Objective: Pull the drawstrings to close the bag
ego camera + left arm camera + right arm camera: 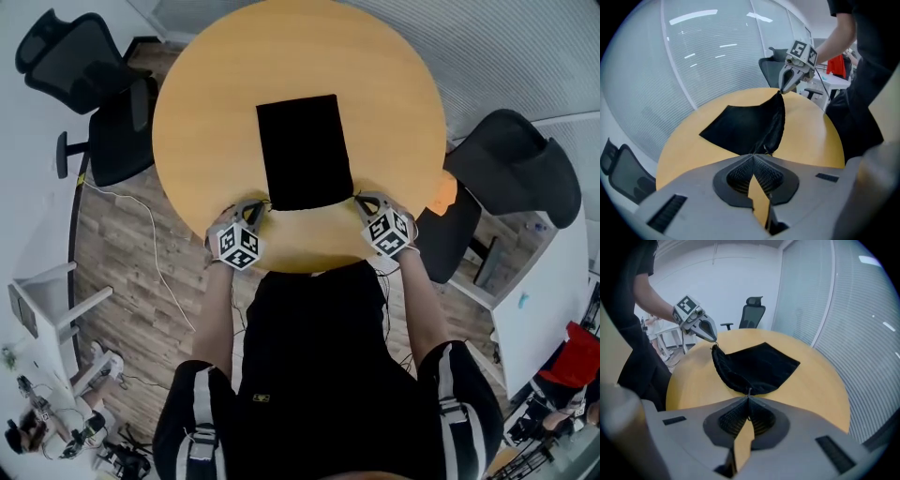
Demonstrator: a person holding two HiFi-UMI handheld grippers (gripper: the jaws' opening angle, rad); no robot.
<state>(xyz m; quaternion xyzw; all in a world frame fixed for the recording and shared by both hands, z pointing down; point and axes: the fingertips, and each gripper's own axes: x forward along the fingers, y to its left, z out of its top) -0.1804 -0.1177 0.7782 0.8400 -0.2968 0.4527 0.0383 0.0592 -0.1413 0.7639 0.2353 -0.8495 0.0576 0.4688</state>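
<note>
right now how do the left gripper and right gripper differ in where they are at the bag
The left gripper is at the black bag's near left corner; the right gripper is at its near right corner. The left gripper angles forward and rightward, the right gripper forward and leftward. Shared: each is shut on a drawstring at the bag's mouth, near the round table's front edge.

The left forearm (217,314) and right forearm (419,305) reach forward, bare and roughly parallel. The left tool (255,206) and right tool (364,202) are held low, tips angled inward toward each other, each with jaws pressed together on a thin drawstring (749,391).
</note>
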